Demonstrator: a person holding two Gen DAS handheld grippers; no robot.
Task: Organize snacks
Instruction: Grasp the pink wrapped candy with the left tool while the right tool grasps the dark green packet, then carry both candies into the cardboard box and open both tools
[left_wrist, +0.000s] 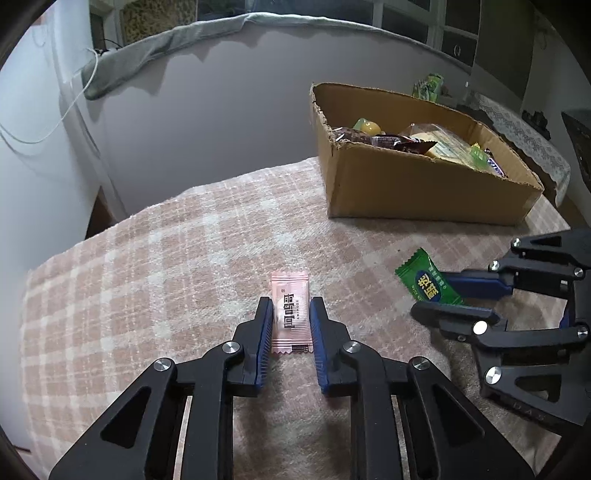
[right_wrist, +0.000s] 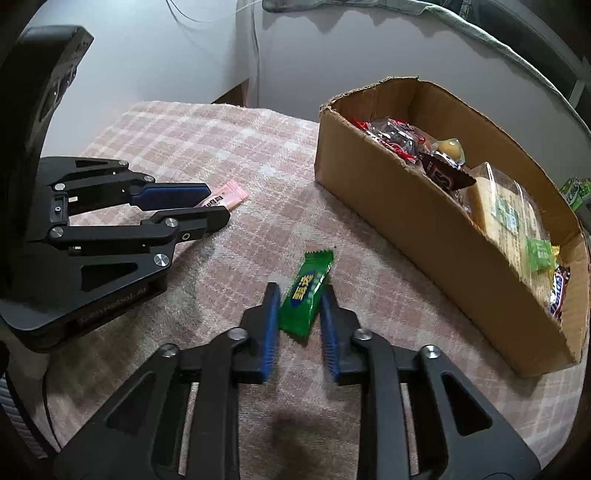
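A pink plaid cloth (left_wrist: 147, 266) covers the tabletop beneath a grey wall (left_wrist: 207, 122). The left tongs (left_wrist: 290, 310) clench the pink sachet (left_wrist: 290, 314); the right tongs (right_wrist: 300, 295) clench the green sachet (right_wrist: 306, 295). Only the left wrist view shows cabinets (left_wrist: 454, 33) far off.

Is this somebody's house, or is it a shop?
Probably a home. A soft checked blanket covers the surface, a torn cardboard box holds mixed snacks, and a cloth is draped along a ledge by a window.

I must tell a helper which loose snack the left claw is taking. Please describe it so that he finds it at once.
Start at the open cardboard box on the pink checked cloth. Two wrapped sweets lie loose on the cloth in front of it. Yours is the pale pink sachet with dark print, between the fingers of the left claw; the other sweet is bright green.
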